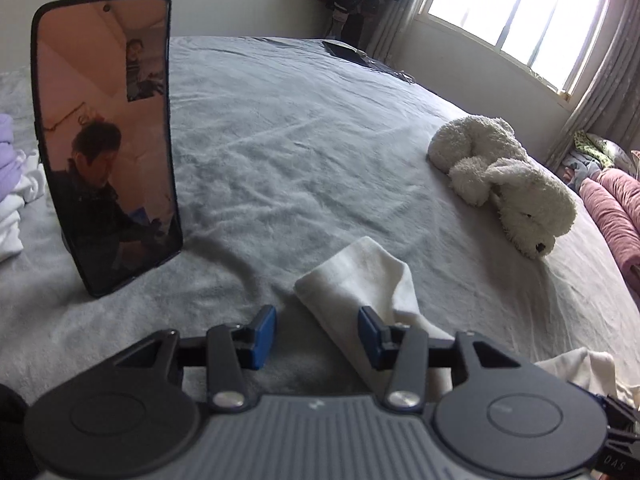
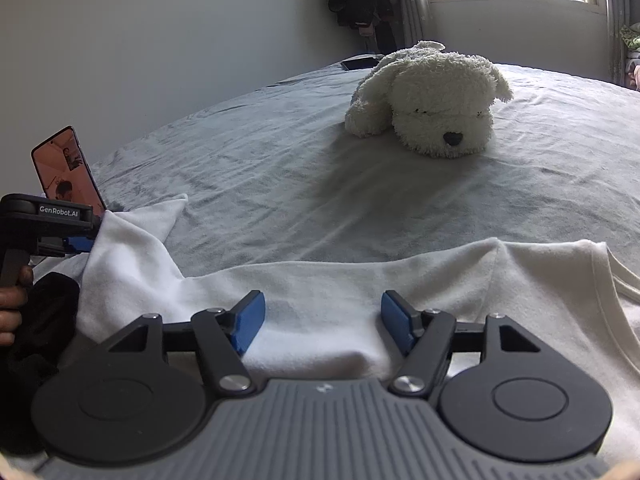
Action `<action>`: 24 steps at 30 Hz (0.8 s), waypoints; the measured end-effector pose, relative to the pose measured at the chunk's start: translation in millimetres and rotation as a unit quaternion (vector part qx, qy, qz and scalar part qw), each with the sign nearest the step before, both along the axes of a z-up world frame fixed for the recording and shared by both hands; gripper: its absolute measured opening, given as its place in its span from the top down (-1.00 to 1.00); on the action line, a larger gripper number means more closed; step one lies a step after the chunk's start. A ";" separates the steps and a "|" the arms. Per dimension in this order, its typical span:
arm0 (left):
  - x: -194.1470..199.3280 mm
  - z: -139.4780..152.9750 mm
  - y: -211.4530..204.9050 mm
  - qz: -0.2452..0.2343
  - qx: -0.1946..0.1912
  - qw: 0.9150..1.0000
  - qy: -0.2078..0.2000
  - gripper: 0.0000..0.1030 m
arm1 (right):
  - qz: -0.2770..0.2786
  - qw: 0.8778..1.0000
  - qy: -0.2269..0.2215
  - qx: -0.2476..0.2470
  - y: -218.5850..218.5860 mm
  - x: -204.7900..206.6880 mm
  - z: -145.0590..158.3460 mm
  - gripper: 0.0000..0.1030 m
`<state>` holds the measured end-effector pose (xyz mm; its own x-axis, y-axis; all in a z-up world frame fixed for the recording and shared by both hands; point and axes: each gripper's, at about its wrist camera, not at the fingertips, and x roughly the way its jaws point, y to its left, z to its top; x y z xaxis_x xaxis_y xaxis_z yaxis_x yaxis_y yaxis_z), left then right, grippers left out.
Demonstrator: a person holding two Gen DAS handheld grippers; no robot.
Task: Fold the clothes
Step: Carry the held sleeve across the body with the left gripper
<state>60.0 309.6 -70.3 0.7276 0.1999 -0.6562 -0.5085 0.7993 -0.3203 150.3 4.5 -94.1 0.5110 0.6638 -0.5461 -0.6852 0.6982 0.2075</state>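
The left gripper's (image 1: pixel 318 334) body covers the near end of the white garment's (image 1: pixel 360 276) folded sleeve, and its right finger (image 1: pixel 370 334) hides part of the sleeve edge. In the right wrist view, the right gripper (image 2: pixel 324 326) hides the near part of the garment, and the picture's right edge cuts the cloth off. A pile of clothes (image 1: pixel 10 184) is cut by the left edge. The dark flat thing (image 1: pixel 352 54) at the far side of the bed is perhaps a tablet, too small to tell.
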 end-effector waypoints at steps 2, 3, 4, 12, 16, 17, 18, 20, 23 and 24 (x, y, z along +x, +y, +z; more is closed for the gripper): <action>5.2 -2.5 5.3 0.015 -0.021 1.000 -0.009 0.33 | -0.004 1.000 0.001 -0.001 0.7 -0.7 2.6 -0.30; 5.7 -2.2 5.6 0.018 -0.024 0.999 -0.013 0.54 | -0.005 1.000 0.001 0.001 0.8 -1.1 3.9 -0.28; 5.7 -1.6 5.4 0.022 -0.025 0.999 -0.018 0.82 | -0.004 1.000 0.001 0.002 0.8 -1.5 4.6 -0.24; -28.3 48.5 -27.2 0.074 0.153 0.982 -0.086 0.88 | -0.013 1.000 -0.003 -0.001 -1.0 -0.1 5.3 -0.16; -48.3 52.7 -36.3 0.108 0.199 0.972 -0.062 0.87 | -0.029 0.999 -0.013 -0.004 -5.8 2.1 8.1 -0.16; -51.5 50.4 -34.9 0.113 0.196 0.973 -0.036 0.87 | -0.033 0.999 -0.016 -0.004 -7.0 2.6 8.8 -0.16; -54.6 48.0 -33.6 0.118 0.193 0.974 -0.010 0.87 | -0.040 0.999 -0.021 -0.006 -9.3 3.2 10.0 -0.16; -59.0 37.4 -22.1 0.117 0.157 0.980 0.043 0.86 | -0.055 0.998 -0.033 -0.012 -15.9 5.3 12.4 -0.16; -66.6 27.1 -4.5 0.118 0.103 0.985 0.077 0.81 | -0.074 0.996 -0.038 -0.013 -24.7 10.5 13.3 -0.17; -69.3 25.0 0.4 0.118 0.089 0.985 0.084 0.78 | -0.079 0.996 -0.037 -0.011 -27.5 12.4 13.2 -0.17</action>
<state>-9.3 310.0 -45.3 0.5319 0.4733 -0.7022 -0.7203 0.6889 -0.0812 162.7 -23.0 -80.9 0.6486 0.5599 -0.5156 -0.5786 0.8028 0.1441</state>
